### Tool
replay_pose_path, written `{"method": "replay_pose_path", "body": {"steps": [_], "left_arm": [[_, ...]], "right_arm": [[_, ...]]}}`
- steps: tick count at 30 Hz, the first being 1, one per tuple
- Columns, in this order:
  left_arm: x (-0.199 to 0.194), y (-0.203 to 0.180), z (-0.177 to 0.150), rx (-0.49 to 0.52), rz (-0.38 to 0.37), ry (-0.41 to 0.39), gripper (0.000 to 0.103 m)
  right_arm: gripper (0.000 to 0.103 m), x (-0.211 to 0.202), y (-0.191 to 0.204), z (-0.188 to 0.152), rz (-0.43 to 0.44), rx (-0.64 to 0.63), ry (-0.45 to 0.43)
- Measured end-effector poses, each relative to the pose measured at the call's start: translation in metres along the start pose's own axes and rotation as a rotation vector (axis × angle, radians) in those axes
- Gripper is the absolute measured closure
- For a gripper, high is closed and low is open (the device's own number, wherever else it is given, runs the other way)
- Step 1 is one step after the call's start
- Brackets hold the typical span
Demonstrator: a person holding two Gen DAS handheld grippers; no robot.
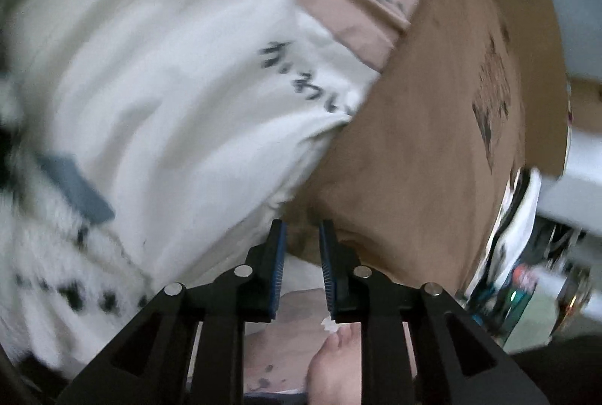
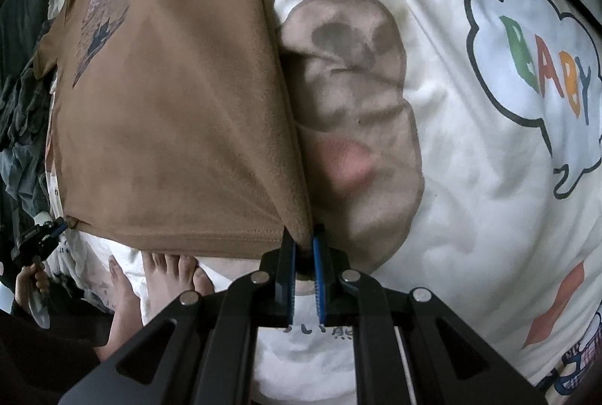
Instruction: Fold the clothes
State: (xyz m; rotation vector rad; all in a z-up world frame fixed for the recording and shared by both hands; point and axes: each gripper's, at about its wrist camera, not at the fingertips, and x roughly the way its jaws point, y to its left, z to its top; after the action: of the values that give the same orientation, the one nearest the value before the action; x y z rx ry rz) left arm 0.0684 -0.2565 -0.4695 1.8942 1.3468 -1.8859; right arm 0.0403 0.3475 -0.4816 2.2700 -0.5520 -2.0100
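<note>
Pinching the near corner of the brown T-shirt (image 2: 169, 126), the right gripper (image 2: 304, 239) has its blue pads pressed nearly together w/ the fabric bunched between them, right where the hem meets the side fold. From that corner the shirt spreads up & left across the bed, flat, printed graphic (image 2: 101, 28) toward its far end. Just right of the shirt's edge: a tan bear-face print (image 2: 350, 111) on the cream bedding (image 2: 432, 179), and further right a speech bubble reading "BABY" (image 2: 534, 66). Bare feet (image 2: 165, 277) show below the hem, toes touching it.

Left gripper (image 1: 303, 235) has its pads slightly apart, gap visible, no cloth between them; the brown shirt's other near corner (image 1: 338, 216) lies just beyond the tips. Shirt runs up & right from there; white bedding w/ black script (image 1: 304, 81) to the left. View is blurred. In the right wrist view the left gripper sits far left, held in a hand (image 2: 32, 277).
</note>
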Motion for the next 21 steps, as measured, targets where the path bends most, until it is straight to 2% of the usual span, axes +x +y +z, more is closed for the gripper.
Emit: {"method": "replay_pose_path", "body": {"steps": [4, 12, 17, 19, 21], "left_arm": [[0.003, 0.010, -0.004, -0.036, 0.014, -0.038, 0.085], [0.015, 0.002, -0.007, -0.003, 0.035, -0.041, 0.085], [0.024, -0.003, -0.007, 0.079, 0.068, -0.046, 0.085], [0.024, -0.007, -0.006, 0.105, 0.096, -0.042, 0.094], [0.020, -0.011, -0.006, 0.133, 0.117, -0.044, 0.094]], "right_arm": [[0.096, -0.003, 0.000, 0.001, 0.000, 0.000, 0.000], [0.095, -0.002, -0.004, 0.002, 0.008, 0.009, 0.001], [0.095, -0.001, -0.005, 0.003, 0.010, 0.015, -0.002], [0.095, -0.004, -0.005, 0.003, 0.013, 0.014, -0.009], [0.095, -0.008, -0.005, 0.002, 0.014, 0.010, -0.013]]}}
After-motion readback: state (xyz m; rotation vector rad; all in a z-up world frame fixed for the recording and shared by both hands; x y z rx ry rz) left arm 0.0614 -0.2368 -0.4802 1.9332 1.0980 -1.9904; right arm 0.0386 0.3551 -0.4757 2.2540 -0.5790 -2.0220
